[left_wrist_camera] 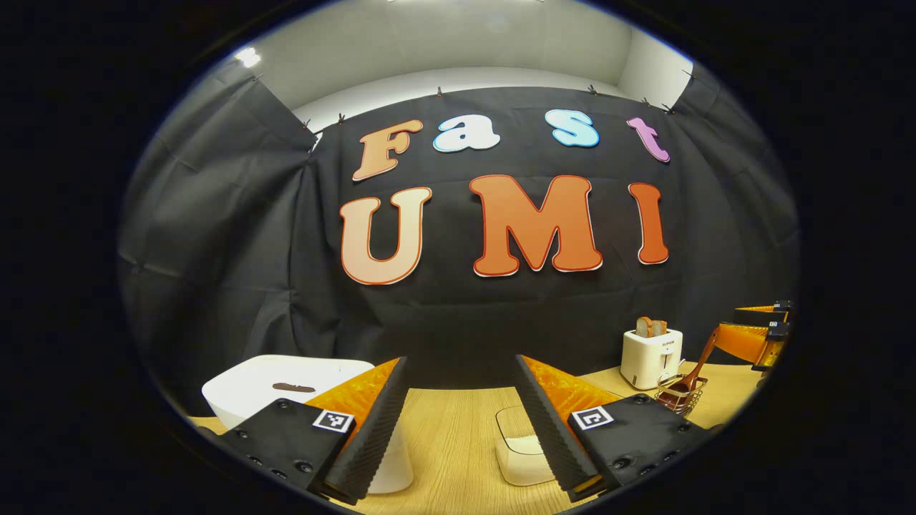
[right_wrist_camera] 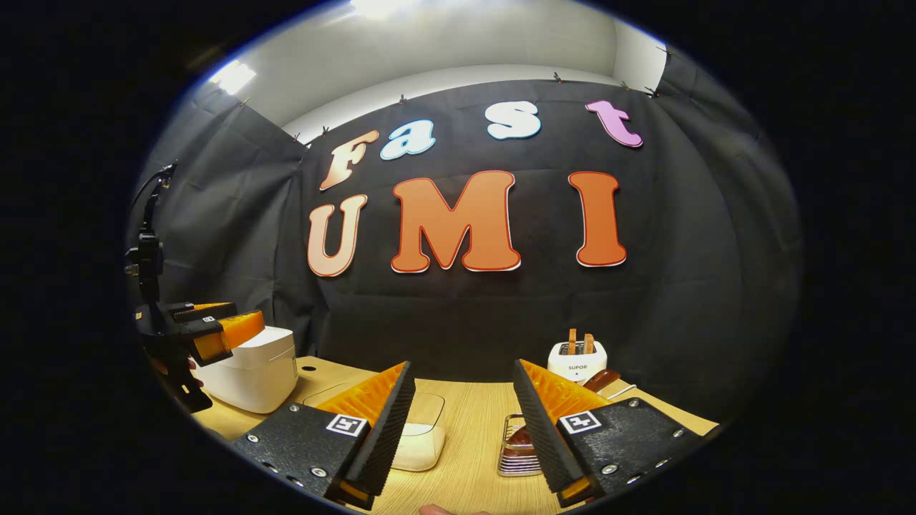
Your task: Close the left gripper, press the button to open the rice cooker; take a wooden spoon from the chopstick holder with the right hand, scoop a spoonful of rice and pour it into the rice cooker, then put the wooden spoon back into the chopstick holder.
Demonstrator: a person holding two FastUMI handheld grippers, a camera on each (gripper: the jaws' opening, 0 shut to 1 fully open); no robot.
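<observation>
Spread wide at the bottom of the left gripper view, the left gripper (left_wrist_camera: pixel 458 429) holds nothing; bare table (left_wrist_camera: pixel 447 436) shows between its ribbed black pads. Just beyond its left finger, at near left, sits the white rice cooker (left_wrist_camera: pixel 286 390), lid down, a dark mark on its top. Behind the right finger lies a clear container (left_wrist_camera: pixel 519 447) with white rice in it. Farther right stands a white toaster (left_wrist_camera: pixel 650 357) with two bread slices in its slots, and beside it a wire holder (left_wrist_camera: pixel 680 397) from which the wooden spoon (left_wrist_camera: pixel 698 361) leans up to the right. The right gripper (left_wrist_camera: pixel 758 336) shows at far right, near the spoon's handle; whether it touches the handle I cannot tell.

From the right gripper view, the right gripper (right_wrist_camera: pixel 461 429) is also spread apart and empty. Between its fingers lie the rice container (right_wrist_camera: pixel 422 433) at left and the holder (right_wrist_camera: pixel 519 450) at right, the spoon (right_wrist_camera: pixel 597 379) partly hidden by the right finger. The toaster (right_wrist_camera: pixel 576 361) stands behind against the black wall. At far left the left gripper (right_wrist_camera: pixel 215 329) hangs above the cooker (right_wrist_camera: pixel 250 372), fingers parted.
</observation>
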